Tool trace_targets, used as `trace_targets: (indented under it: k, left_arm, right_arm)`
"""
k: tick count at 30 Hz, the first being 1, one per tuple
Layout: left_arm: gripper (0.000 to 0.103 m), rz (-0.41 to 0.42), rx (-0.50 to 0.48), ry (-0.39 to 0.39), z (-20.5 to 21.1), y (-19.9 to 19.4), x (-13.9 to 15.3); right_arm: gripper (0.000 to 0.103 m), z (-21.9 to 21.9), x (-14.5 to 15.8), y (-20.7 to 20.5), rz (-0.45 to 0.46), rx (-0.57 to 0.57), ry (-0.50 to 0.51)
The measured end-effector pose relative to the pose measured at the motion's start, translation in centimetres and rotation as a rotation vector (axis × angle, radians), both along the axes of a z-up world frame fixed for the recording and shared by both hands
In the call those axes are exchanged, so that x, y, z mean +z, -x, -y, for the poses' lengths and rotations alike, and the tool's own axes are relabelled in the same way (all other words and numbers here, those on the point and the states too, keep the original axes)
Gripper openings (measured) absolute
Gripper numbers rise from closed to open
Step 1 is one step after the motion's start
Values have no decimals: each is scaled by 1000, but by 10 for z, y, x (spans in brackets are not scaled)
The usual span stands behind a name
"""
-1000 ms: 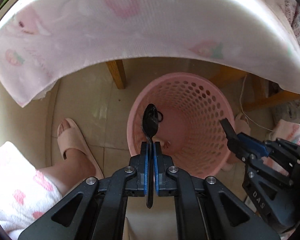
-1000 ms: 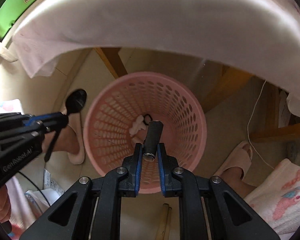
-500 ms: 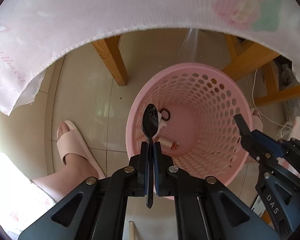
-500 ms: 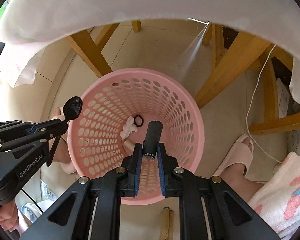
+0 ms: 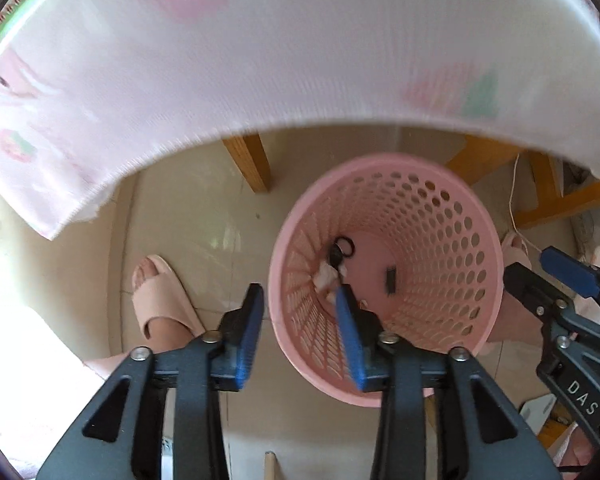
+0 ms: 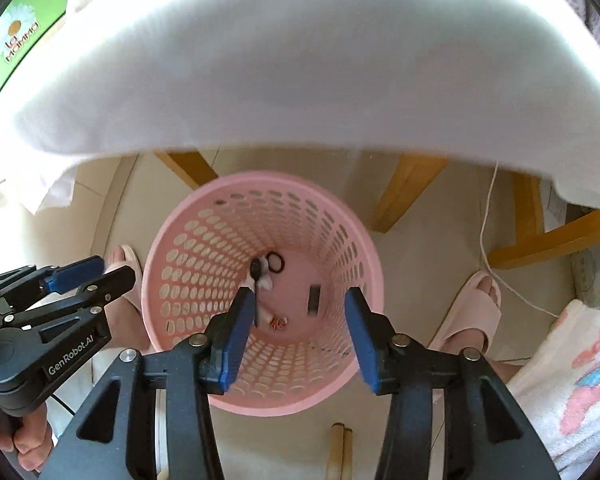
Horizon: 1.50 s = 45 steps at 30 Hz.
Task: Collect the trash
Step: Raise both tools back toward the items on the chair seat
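Your left gripper point(image 5: 298, 320) and right gripper point(image 6: 296, 324) both gape wide, fingers empty, above the pink basket point(image 6: 204, 216) at frame centre.

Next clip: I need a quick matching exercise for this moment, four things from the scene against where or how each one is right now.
Things:
1. black plastic spoon
2. left gripper
3. pink perforated plastic basket
4. pale pink slipper

States:
A. standing on the tiled floor beside a wooden table leg
B. lying at the bottom among scraps
C. worn on a foot, left of the basket in the left wrist view
D. jaws apart, holding nothing

Pairs: 1-B, 2-D, 3-A, 4-C
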<state>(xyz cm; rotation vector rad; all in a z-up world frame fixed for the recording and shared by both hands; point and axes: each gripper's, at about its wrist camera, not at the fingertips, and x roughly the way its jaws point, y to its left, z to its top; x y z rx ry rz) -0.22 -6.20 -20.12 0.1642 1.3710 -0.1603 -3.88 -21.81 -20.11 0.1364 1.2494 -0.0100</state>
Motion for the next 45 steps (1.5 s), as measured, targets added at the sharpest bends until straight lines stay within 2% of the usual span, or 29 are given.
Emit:
trace_targets:
  k: [2, 3, 11, 22, 28, 31, 34, 38, 42, 45]
  left_arm:
    - [59, 35, 6, -18, -1, 1, 11]
    - [61, 54, 12, -20, -2, 2, 16]
    - [67, 200, 10, 25, -9, 12, 61]
    - [83, 376, 74, 77, -31, 24, 105]
    - [85, 404, 90, 85, -36, 18, 126]
    - [92, 374, 100, 111, -39, 2, 141]
    - [92, 381, 110, 120, -41, -15, 158]
    - [92, 398, 78, 109, -39, -38, 180]
    - [92, 430, 89, 77, -36, -63, 201]
    - [92, 448, 60, 129, -34, -81, 215]
  right_arm:
    - [50, 2, 9, 2, 23, -2, -4]
    - [51, 4, 16, 5, 39, -12, -9]
    - [56, 11, 71, 22, 216, -36, 2]
    - [57, 18, 107, 37, 349, -63, 19]
    - [63, 27, 131, 37, 418, -47, 31]
    - [64, 37, 150, 28, 464, -41, 73]
    - [68, 51, 169, 15, 507, -49, 81]
    - [70, 64, 194, -5, 542, -60, 115]
    - [73, 65, 223, -23, 586, -2, 128]
    - [76, 68, 241, -36, 631, 14, 144]
